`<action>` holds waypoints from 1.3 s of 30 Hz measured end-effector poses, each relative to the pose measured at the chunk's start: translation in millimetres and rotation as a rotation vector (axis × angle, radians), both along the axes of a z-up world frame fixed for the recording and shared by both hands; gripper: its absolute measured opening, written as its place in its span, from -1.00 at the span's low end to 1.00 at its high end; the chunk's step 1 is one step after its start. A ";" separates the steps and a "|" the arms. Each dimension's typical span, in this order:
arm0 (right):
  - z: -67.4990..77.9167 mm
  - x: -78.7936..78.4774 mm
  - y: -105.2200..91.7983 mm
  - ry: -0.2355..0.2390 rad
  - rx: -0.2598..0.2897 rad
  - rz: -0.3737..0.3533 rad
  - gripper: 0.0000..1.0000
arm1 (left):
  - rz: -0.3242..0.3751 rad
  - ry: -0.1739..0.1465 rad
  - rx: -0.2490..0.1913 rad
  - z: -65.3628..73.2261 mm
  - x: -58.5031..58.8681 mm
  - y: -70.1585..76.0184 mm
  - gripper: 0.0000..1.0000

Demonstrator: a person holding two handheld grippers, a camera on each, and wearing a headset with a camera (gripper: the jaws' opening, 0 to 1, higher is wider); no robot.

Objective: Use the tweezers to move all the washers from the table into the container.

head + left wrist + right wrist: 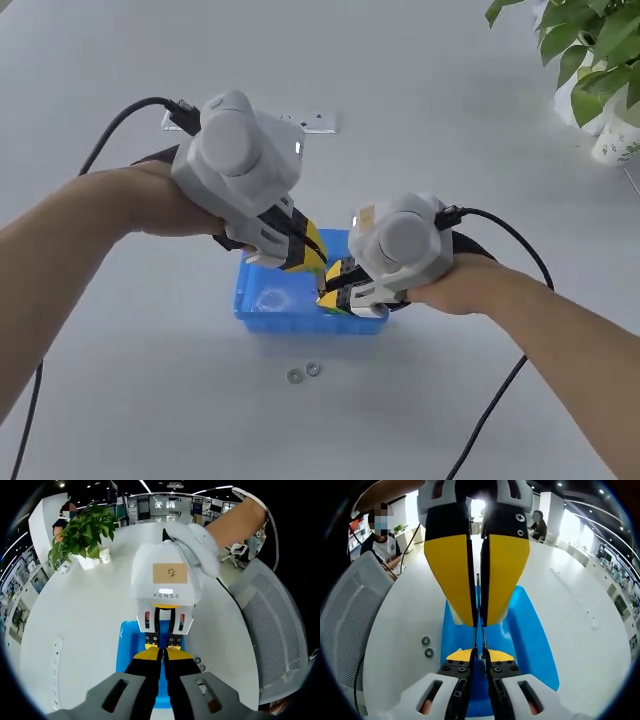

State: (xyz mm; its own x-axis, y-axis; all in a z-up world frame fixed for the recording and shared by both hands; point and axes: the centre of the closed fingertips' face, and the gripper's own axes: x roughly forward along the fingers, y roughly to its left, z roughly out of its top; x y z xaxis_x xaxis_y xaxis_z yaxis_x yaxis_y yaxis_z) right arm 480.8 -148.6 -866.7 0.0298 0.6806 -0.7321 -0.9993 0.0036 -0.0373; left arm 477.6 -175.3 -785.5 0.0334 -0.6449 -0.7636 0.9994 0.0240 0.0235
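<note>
Over the blue container (262, 312) my two grippers meet tip to tip. The left gripper (314, 256) comes in from the left, its yellow jaws shut on thin metal tweezers (479, 611). From the right, the right gripper (336, 292) is shut on the tweezers' lower end. Seen from the right gripper (481, 656), the left gripper (479, 623) hangs close above the container (532, 635). Two washers (294, 376) (313, 370) lie on the white table just in front of the container, also seen as washers (425, 640) (429, 653) to its left.
A potted plant (598, 70) stands at the table's far right corner. A white power strip (300, 122) lies behind the grippers. Black cables trail from both grippers. A mesh chair (350, 620) stands beside the table, with people seated beyond it.
</note>
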 end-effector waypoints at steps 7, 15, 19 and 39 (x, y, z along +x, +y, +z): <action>5.0 0.8 0.2 -0.003 0.013 -0.006 -0.78 | 0.002 -0.001 -0.007 4.4 -0.3 -0.5 -0.88; 15.6 -1.5 0.4 -0.010 0.033 -0.010 -0.78 | 0.009 -0.002 -0.010 15.4 -3.1 1.3 -0.88; 23.2 -1.7 1.1 -0.028 0.041 -0.009 -0.78 | 0.012 -0.009 -0.014 22.7 -4.2 1.1 -0.88; 57.4 -12.4 -1.8 -0.085 0.072 -0.029 -0.78 | -0.001 -0.051 -0.017 55.6 -18.8 -1.8 -0.88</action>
State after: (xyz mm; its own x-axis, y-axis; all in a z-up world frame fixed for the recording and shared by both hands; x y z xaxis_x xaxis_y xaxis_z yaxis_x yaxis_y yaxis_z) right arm 468.5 -150.3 -809.3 0.1102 0.7291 -0.6755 -0.9919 0.0380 -0.1208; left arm 458.8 -177.1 -729.9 0.0713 -0.6581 -0.7496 0.9970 0.0236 0.0741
